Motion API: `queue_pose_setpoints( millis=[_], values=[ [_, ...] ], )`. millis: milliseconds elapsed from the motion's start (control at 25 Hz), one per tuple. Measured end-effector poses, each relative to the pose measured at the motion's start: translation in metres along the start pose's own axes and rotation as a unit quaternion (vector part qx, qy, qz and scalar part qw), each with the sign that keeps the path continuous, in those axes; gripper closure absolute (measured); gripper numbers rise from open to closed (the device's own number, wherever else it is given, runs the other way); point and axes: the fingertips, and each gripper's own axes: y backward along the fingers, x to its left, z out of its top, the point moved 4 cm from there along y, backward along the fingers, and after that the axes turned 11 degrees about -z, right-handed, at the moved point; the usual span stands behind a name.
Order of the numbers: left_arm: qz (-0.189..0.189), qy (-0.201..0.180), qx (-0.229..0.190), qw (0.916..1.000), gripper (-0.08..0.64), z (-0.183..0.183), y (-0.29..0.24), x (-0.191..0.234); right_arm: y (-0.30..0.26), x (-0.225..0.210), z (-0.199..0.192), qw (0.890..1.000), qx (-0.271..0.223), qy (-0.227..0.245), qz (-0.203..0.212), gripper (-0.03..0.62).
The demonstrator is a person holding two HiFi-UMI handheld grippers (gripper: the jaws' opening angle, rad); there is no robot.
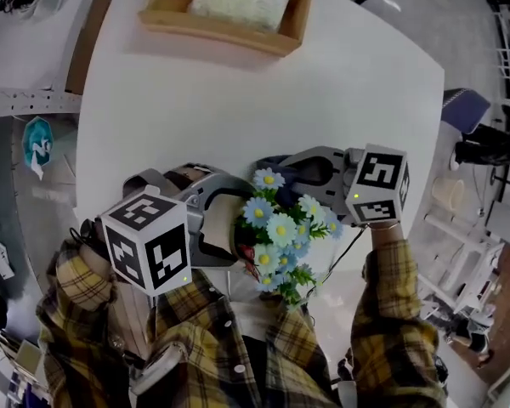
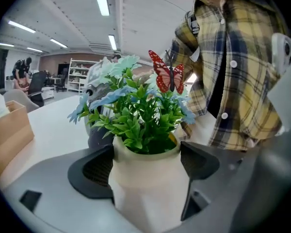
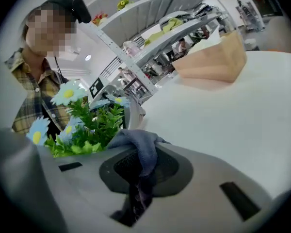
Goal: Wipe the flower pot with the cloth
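A cream flower pot point(image 2: 145, 176) with green leaves, blue daisies point(image 1: 280, 228) and a red butterfly point(image 2: 166, 75) sits between the dark pads of my left gripper point(image 2: 146, 166), which is shut on it. In the head view the pot point(image 1: 225, 219) shows inside the left gripper point(image 1: 214, 224), held near the table's near edge. My right gripper point(image 3: 136, 171) is shut on a grey-blue cloth point(image 3: 138, 147), whose bunched end sticks out toward the flowers point(image 3: 85, 125). In the head view the right gripper point(image 1: 310, 170) holds the cloth point(image 1: 276, 167) just beyond the bouquet.
A round white table point(image 1: 263, 92) carries a wooden tray point(image 1: 229, 15) with a white tissue pack at its far edge. The person's plaid shirt point(image 1: 238, 347) fills the near side. Shelves and office furniture stand on the floor to the right.
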Motion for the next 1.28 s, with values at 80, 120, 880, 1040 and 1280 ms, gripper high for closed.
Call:
queue_pose_setpoints(
  millis=[80,120,880,1040,1280],
  values=[
    [-0.015,-0.008,0.010,0.9998,0.132,0.001,0.001,0.002,-0.008,-0.001,0.007,0.999,0.035,0.026,0.033,0.566],
    [-0.020,-0.010,0.014,0.9997,0.132,0.001,0.001,0.003,-0.012,-0.001,0.010,0.997,0.053,0.037,0.048,0.566],
    [0.149,0.109,-0.166,0.9688,0.133,0.009,0.057,-0.027,0.013,-0.003,0.038,0.997,-0.029,0.068,0.004,0.566],
    [0.184,0.127,-0.261,0.9390,0.136,0.044,0.070,-0.052,0.062,0.010,0.047,0.990,-0.114,0.071,-0.052,0.566],
    [0.210,0.102,-0.345,0.9090,0.251,0.108,0.080,-0.084,0.136,0.046,0.061,0.959,-0.230,0.088,-0.141,0.566]
  ],
)
